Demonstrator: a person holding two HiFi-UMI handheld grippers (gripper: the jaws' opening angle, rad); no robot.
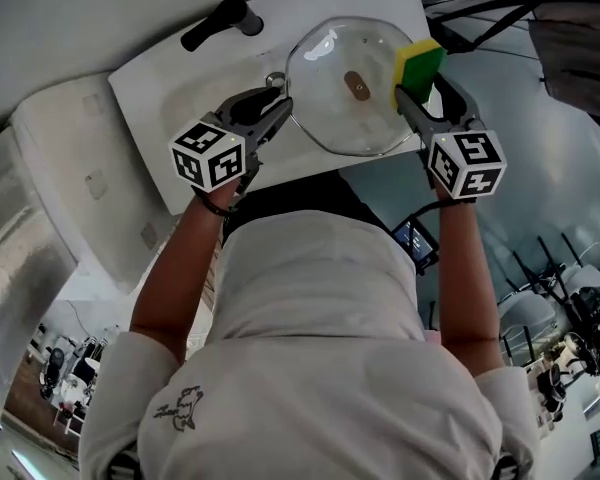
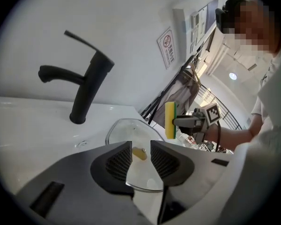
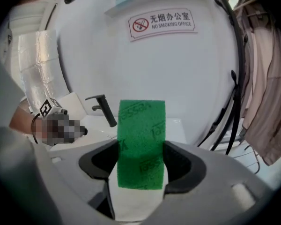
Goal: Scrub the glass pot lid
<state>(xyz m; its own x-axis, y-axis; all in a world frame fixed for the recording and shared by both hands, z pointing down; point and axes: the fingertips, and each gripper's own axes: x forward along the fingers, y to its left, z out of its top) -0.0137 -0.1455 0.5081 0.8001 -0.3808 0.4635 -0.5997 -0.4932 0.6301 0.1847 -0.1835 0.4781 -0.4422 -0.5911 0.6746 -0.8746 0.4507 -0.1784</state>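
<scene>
Glass pot lid (image 1: 350,88) lay between the grippers: left gripper (image 1: 278,106) jaws spread around its left rim, right gripper (image 1: 408,96) pinching the sponge (image 1: 418,64) at its right edge.

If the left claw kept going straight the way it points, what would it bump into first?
Most likely the glass lid: its rim already lies in the gap of the left gripper, whose jaws stand apart. Just beyond sits the lid's knob, though depth is hard to judge.
</scene>
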